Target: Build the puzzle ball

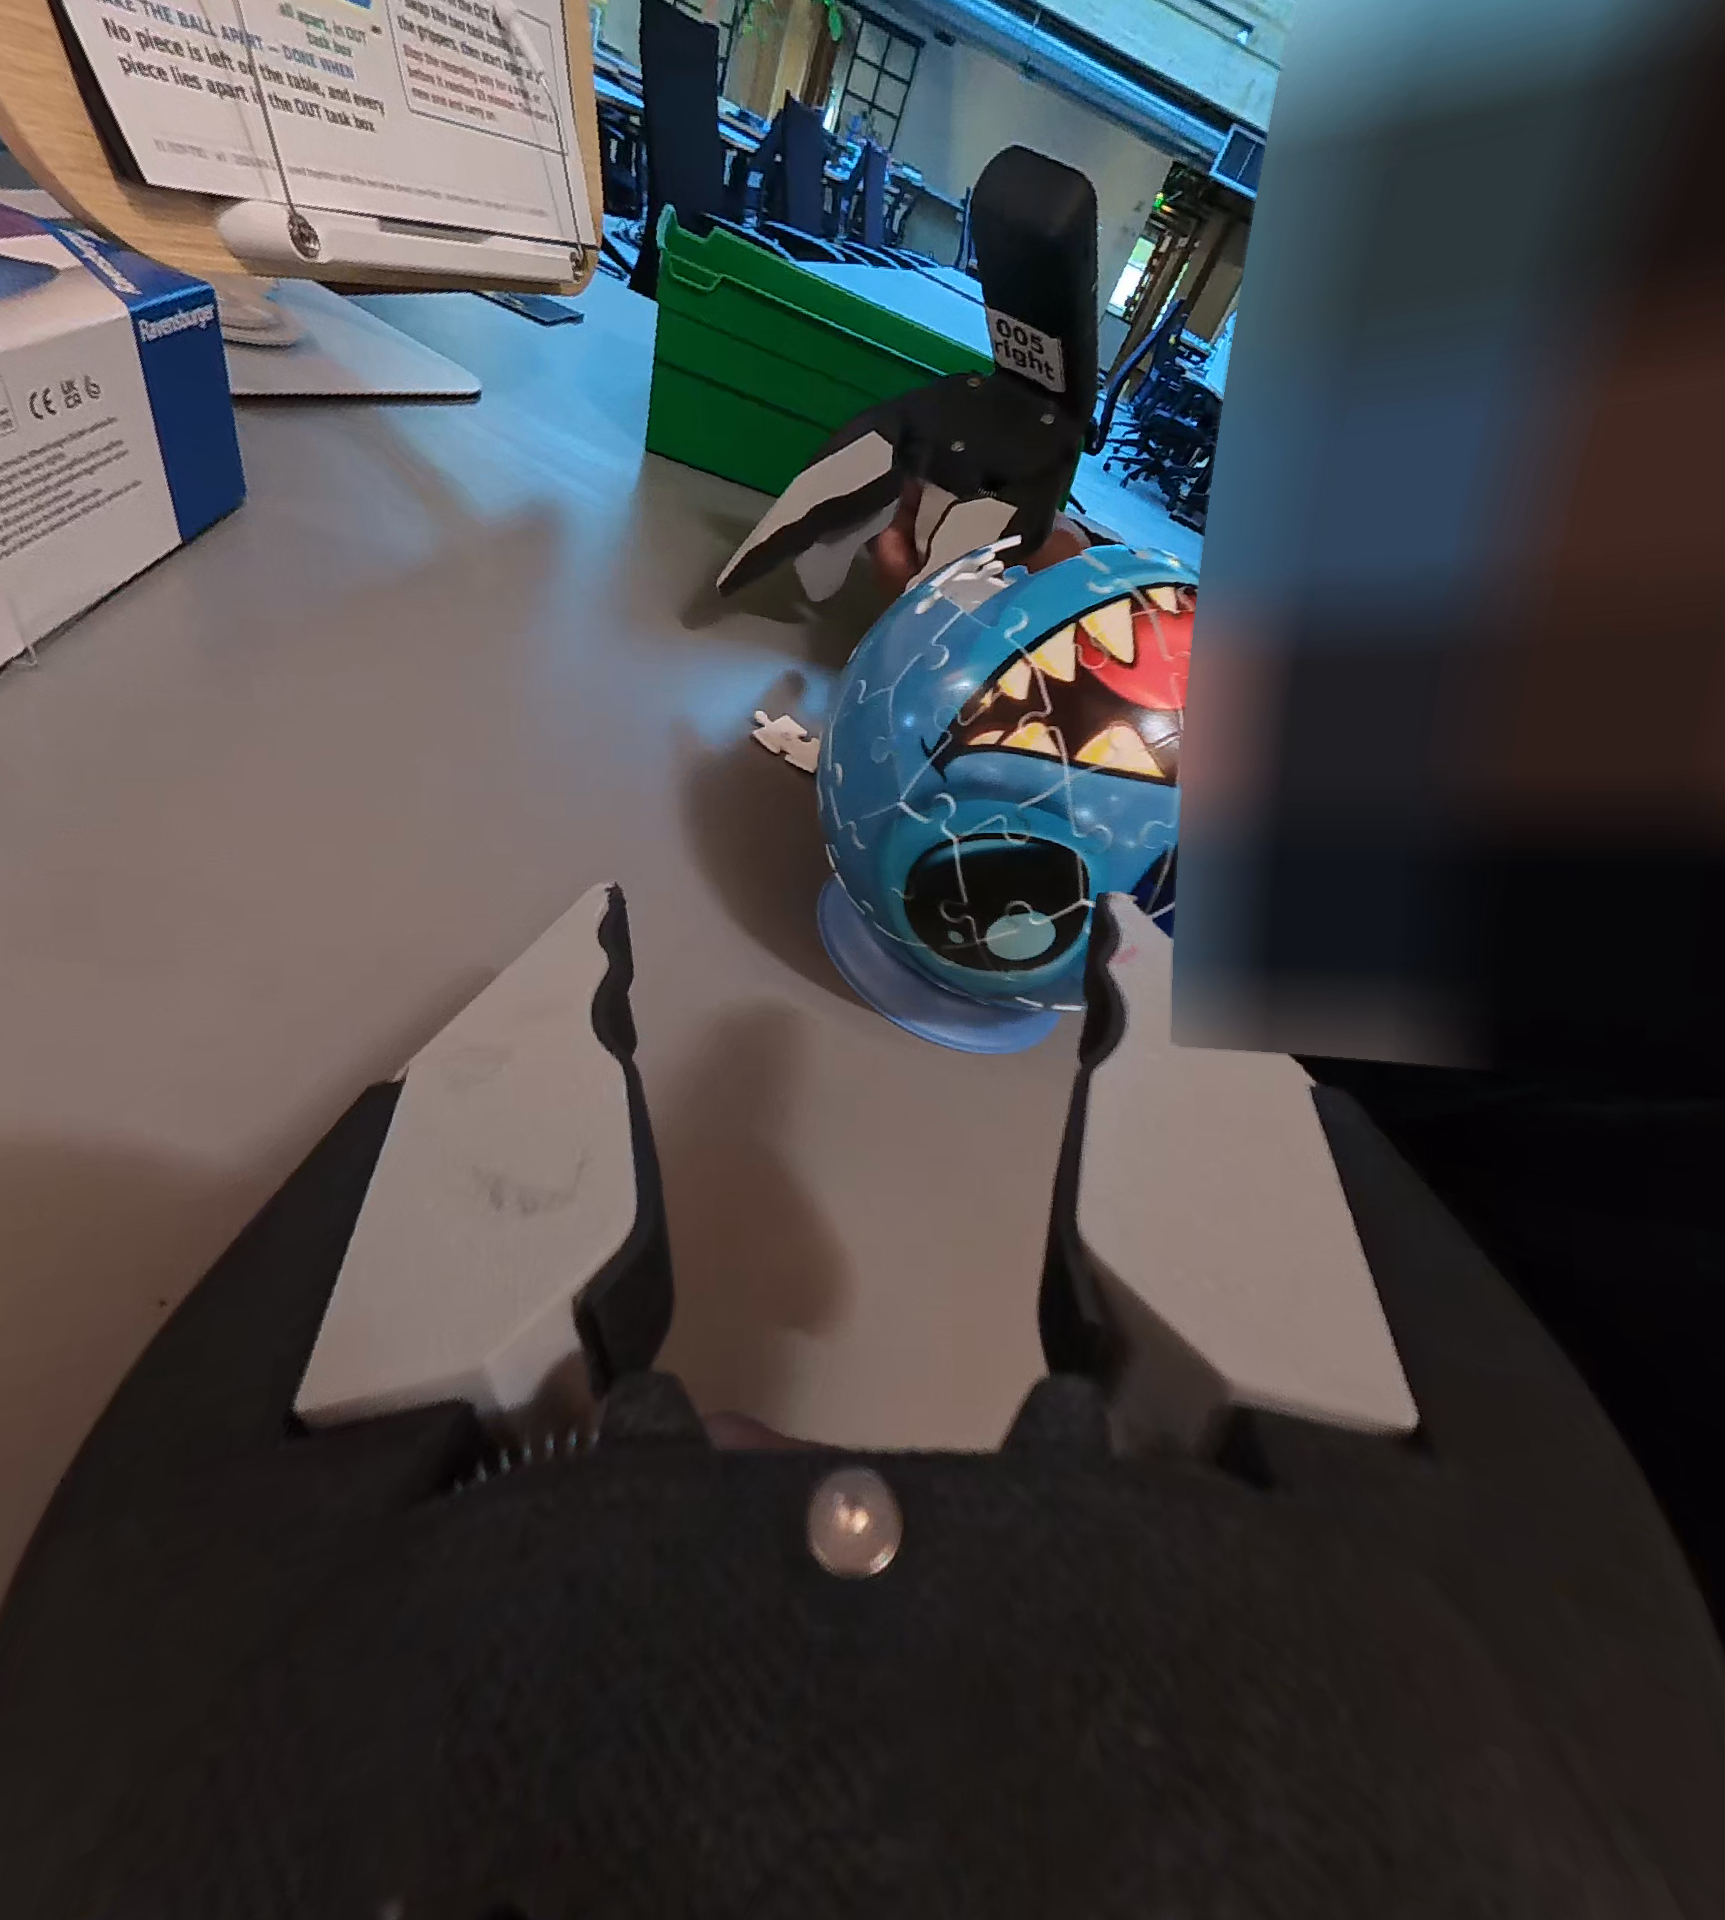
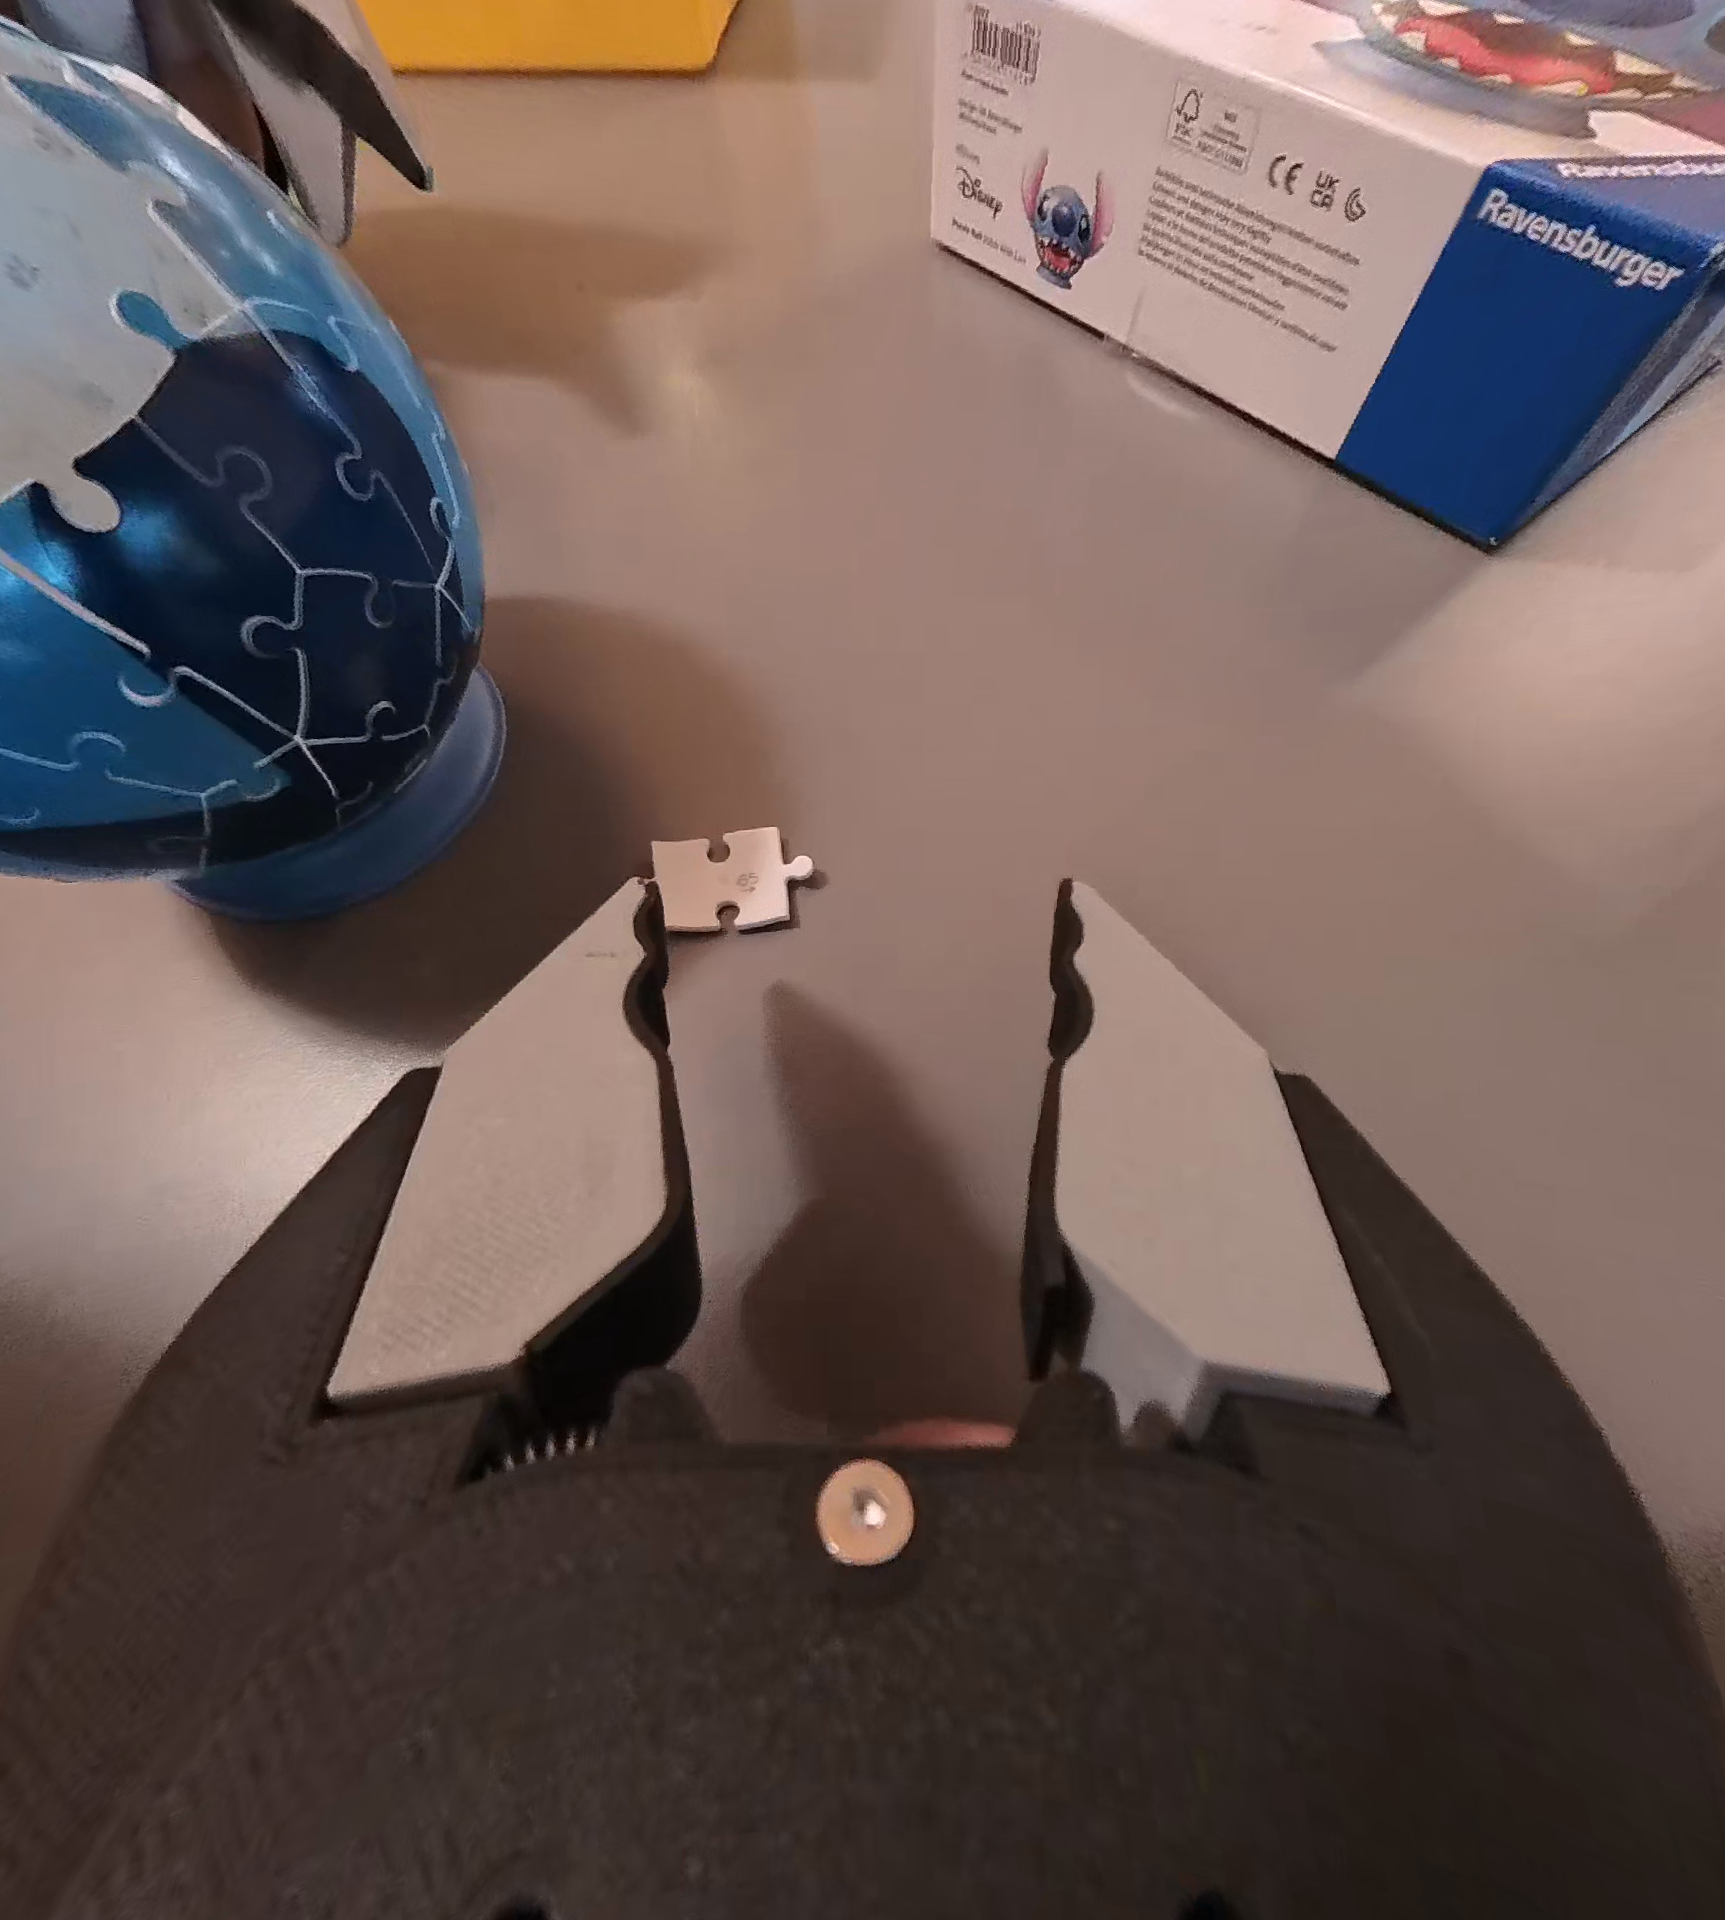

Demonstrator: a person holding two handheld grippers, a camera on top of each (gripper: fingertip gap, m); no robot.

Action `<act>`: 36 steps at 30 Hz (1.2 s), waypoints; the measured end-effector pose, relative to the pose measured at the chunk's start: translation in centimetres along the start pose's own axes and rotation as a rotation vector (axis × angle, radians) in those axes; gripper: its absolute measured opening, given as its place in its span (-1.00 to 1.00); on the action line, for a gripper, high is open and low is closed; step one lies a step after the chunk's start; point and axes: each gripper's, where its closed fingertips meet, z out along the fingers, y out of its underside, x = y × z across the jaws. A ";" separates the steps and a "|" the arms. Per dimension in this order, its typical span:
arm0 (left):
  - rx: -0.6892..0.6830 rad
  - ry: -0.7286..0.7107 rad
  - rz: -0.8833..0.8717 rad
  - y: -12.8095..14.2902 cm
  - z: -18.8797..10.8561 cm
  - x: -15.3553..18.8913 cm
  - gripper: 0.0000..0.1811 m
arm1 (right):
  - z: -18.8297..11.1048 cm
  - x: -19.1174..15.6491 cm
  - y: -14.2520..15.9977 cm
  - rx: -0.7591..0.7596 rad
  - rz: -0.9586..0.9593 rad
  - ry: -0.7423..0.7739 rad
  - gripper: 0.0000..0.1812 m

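Two grippers, both with jaws spread apart and holding nothing.

Landmark: puzzle ball, blue, mostly assembled, seated on a round blue stand on the grey table. Its upper part has a gap where pale piece backs show; in the left wrist view its printed face, with teeth and one eye, shows.

- Right gripper: low over the table, just beside the ball's stand.
- Loose puzzle piece: pale side up, flat on the table near the stand, just beyond the right gripper's left fingertip.
- Left gripper: near the ball on its face side, above the table.
- Puzzle box: white and blue, well apart from the ball.
- Green bin: behind the ball.
- Instruction sheet on stand: well apart from the ball, beside the box.
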 end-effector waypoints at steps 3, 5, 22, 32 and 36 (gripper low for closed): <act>-0.006 -0.005 -0.006 0.1 0.1 -0.1 -0.06 | 0.0 0.0 0.0 0.001 0.003 0.000 -0.20; -0.010 -0.004 -0.004 0.1 0.1 -0.1 -0.07 | 0.1 0.1 0.0 -0.001 0.012 -0.004 -0.20; -0.015 -0.009 -0.016 0.2 0.2 -0.3 -0.10 | 0.6 -0.9 0.5 -0.045 -0.030 -0.016 -0.20; -0.019 -0.013 -0.026 0.3 0.2 -0.4 -0.11 | 0.9 -1.5 0.7 -0.064 -0.048 -0.028 -0.19; -0.018 -0.049 0.031 0.1 0.4 -0.5 -0.11 | 0.7 -1.8 0.5 -0.048 -0.061 -0.055 -0.18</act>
